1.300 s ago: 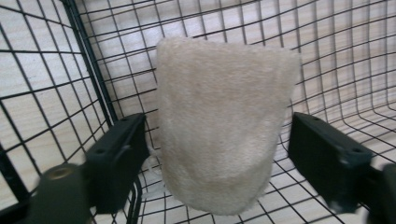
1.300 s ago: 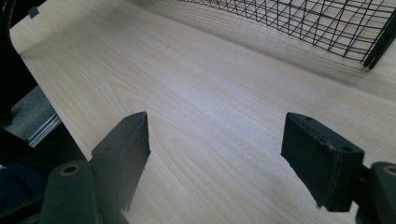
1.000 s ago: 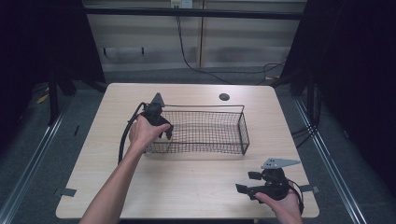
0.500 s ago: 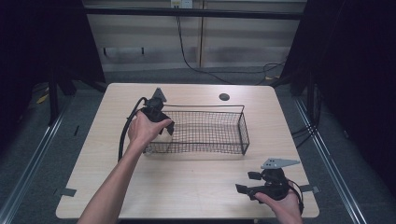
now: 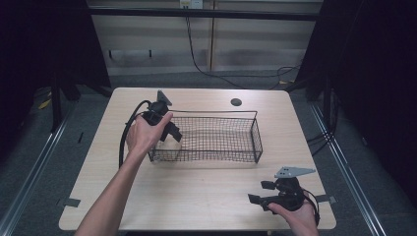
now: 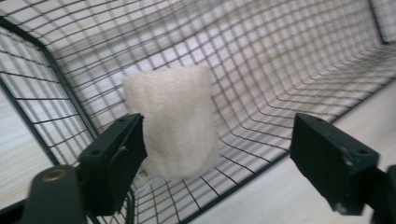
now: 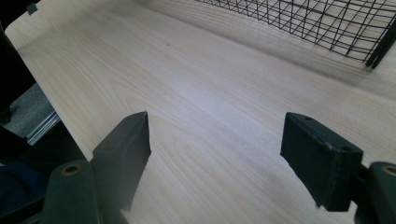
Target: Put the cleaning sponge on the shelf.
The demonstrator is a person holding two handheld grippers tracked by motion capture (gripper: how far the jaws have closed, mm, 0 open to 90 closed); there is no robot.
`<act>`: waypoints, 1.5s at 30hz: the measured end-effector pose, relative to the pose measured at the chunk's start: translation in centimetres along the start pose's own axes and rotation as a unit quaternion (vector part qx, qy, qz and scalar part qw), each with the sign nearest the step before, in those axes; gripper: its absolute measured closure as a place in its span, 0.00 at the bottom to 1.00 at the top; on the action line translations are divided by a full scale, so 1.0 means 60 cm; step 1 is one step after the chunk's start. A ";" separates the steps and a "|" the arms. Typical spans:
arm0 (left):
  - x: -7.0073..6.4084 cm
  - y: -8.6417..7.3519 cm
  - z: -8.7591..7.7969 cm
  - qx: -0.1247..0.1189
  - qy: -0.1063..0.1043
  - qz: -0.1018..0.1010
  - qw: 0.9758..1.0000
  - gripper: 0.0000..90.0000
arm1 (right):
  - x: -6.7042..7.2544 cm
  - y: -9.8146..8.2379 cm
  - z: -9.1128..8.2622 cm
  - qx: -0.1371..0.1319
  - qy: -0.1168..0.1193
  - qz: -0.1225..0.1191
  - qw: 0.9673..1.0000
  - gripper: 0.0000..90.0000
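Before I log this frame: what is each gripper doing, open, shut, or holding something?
Left gripper: open, jaws wide apart at the wire basket, a white fuzzy block inside it just ahead; holding nothing.
Right gripper: open and holding nothing, over the bare table.

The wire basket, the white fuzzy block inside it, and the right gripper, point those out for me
wire basket [image 5: 256, 132], high view, on its right end wall.
white fuzzy block [image 6: 175, 121], left gripper view, middle of its front face.
right gripper [image 5: 260, 191], high view, between its open jaws.
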State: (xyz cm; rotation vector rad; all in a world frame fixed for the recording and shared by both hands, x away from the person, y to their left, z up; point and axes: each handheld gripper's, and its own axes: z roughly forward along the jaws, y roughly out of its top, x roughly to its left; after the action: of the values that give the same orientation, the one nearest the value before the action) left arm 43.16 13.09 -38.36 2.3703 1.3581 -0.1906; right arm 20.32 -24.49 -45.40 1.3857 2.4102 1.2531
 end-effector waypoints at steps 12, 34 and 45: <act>0.002 -0.033 -0.023 -0.025 -0.014 0.031 0.999 0.25 | 0.001 0.001 0.002 0.005 0.000 -0.002 1.000 0.27; 0.011 -0.127 -0.083 -0.109 -0.037 0.082 0.990 0.27 | -0.001 0.003 0.004 0.006 -0.004 -0.003 1.000 0.26; 0.010 -0.183 -0.069 -0.129 -0.056 0.075 0.987 0.27 | -0.001 0.004 0.005 0.006 -0.004 -0.003 1.000 0.26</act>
State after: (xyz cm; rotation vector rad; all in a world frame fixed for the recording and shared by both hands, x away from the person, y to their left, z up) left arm 33.79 20.14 -37.79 2.1973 1.0773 -0.0955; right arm 20.64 -24.31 -45.46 1.3841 2.4188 1.2311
